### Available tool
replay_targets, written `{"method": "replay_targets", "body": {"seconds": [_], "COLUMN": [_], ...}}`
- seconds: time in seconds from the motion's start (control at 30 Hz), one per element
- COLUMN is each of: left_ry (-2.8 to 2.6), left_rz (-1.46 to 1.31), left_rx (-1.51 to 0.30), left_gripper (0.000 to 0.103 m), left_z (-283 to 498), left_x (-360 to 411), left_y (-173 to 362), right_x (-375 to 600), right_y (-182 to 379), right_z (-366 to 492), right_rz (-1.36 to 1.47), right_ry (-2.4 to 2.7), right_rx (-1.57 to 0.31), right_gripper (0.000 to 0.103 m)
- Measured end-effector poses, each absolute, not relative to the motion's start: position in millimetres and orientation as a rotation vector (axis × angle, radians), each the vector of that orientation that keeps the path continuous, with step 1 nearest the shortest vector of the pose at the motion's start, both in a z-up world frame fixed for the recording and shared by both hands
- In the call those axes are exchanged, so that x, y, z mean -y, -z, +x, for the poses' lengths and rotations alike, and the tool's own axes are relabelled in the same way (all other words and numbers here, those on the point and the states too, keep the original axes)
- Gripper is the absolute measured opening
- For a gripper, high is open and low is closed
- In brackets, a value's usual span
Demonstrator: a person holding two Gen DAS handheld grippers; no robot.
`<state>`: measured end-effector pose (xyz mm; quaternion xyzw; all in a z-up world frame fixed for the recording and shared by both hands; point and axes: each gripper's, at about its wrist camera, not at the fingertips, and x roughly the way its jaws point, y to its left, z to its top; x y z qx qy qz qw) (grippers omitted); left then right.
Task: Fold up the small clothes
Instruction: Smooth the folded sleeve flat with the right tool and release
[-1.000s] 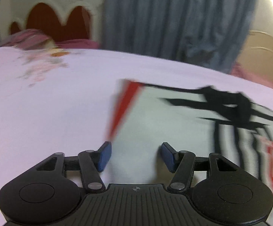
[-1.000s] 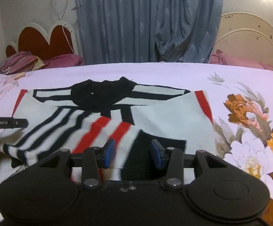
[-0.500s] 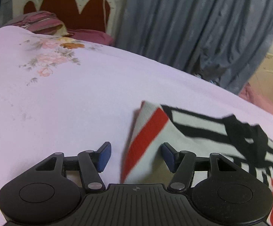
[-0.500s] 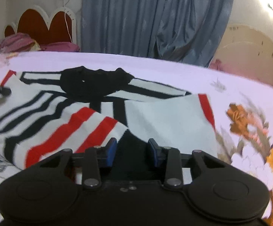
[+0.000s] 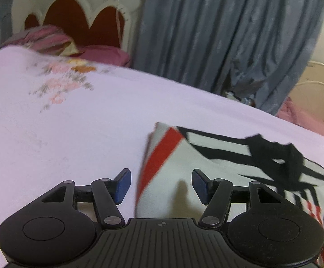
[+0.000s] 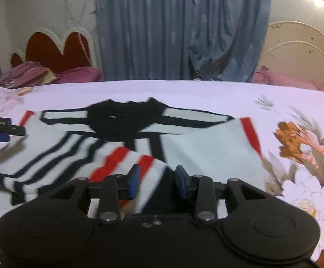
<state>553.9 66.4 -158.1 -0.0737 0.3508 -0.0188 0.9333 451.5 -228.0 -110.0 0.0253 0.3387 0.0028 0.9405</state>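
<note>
On the bed point(image 6: 206, 89), striped shirt point(image 6: 206, 154) spread flat, left claw point(image 5: 160, 184) agape over red-edged sleeve, not pinching, right claw point(image 6: 157, 181) narrower, straddling hem fold, grip unclear, curtain point(image 6: 179, 29) behind.

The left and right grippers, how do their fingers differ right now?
The left gripper stands wider than the right gripper. The left straddles the red-banded edge of the white knitted striped top; the right has the top's striped folded part between its fingers. Both have blue pads, and neither visibly pinches the cloth.
</note>
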Motion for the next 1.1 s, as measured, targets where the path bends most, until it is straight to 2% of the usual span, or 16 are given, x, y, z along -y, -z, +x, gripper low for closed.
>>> {"method": "replay_targets", "body": {"seconds": [0.27, 0.43, 0.57, 0.67, 1.1], "left_ry": [0.161, 0.177, 0.183, 0.169, 0.264], "left_rz": [-0.089, -0.026, 0.069, 0.063, 0.021], "left_rx": [-0.708, -0.751, -0.701, -0.712, -0.762], "left_gripper": [0.060, 0.060, 0.060, 0.060, 0.060], "left_z": [505, 474, 460, 459, 415], "left_x": [-38, -30, -32, -36, -12], "left_y": [143, 166, 176, 172, 143], "right_x": [201, 203, 226, 240, 201], "right_y": [108, 119, 132, 131, 112], "right_z": [439, 431, 422, 419, 386], "right_rz": [0.029, 0.021, 0.012, 0.004, 0.085], "right_ry": [-0.073, -0.056, -0.012, 0.048, -0.090], "right_rx": [-0.710, -0.750, -0.771, -0.775, -0.786], "right_gripper": [0.033, 0.032, 0.031, 0.027, 0.030]}}
